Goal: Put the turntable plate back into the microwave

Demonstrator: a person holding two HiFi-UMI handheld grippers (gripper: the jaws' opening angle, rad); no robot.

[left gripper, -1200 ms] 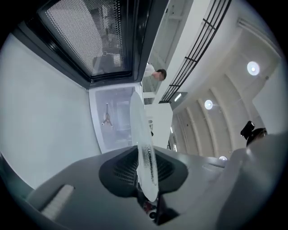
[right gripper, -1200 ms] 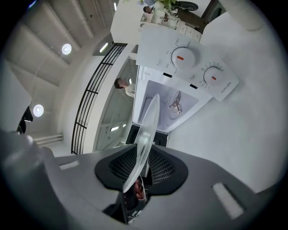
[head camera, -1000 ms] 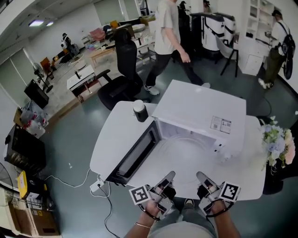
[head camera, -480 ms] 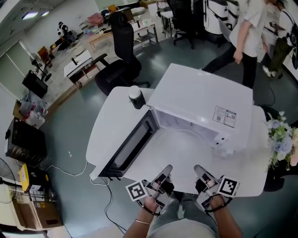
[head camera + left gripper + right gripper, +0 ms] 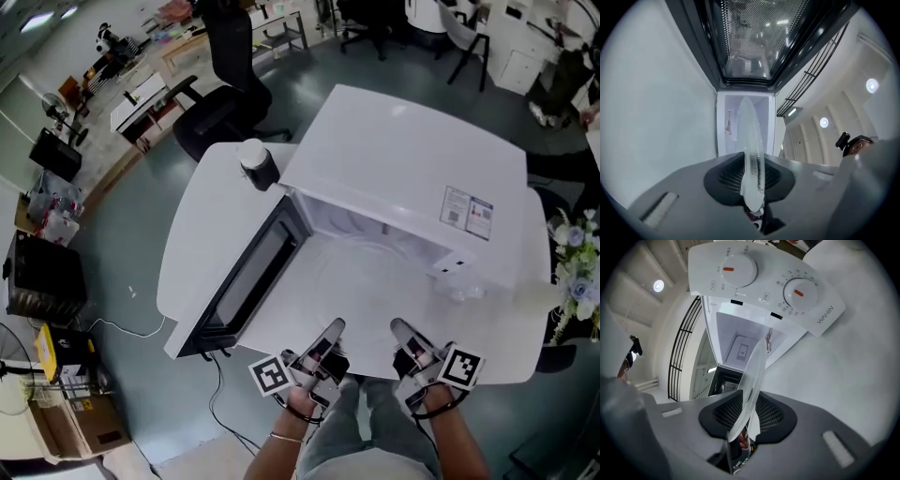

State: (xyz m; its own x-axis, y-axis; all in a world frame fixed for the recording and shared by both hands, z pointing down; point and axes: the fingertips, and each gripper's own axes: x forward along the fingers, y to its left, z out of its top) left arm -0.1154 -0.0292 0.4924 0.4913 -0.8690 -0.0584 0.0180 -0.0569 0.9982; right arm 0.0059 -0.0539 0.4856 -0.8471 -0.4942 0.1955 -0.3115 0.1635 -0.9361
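Note:
A white microwave [image 5: 412, 178] stands on a round white table [image 5: 202, 234], its door [image 5: 246, 281] swung open to the left. The clear glass turntable plate [image 5: 370, 281] hangs level in front of the open cavity, faint against the white. My left gripper [image 5: 328, 334] is shut on its near rim, and my right gripper [image 5: 405, 336] is shut on the rim a little to the right. In the left gripper view the plate [image 5: 750, 150] runs edge-on from the left gripper [image 5: 751, 180] toward the cavity. The right gripper view shows the plate [image 5: 753, 380] clamped in the right gripper [image 5: 746, 420] below the dial panel [image 5: 764, 280].
A black cup with a white lid [image 5: 255, 161] stands on the table left of the microwave. A flower bunch [image 5: 577, 272] sits at the table's right edge. An office chair [image 5: 220, 103] and desks stand beyond, and a power cable [image 5: 211, 375] trails under the door.
Both grippers have sunk a little with the plate still clamped. The head view has tipped lower, so the microwave sits higher in frame, and the walking person has left the view.

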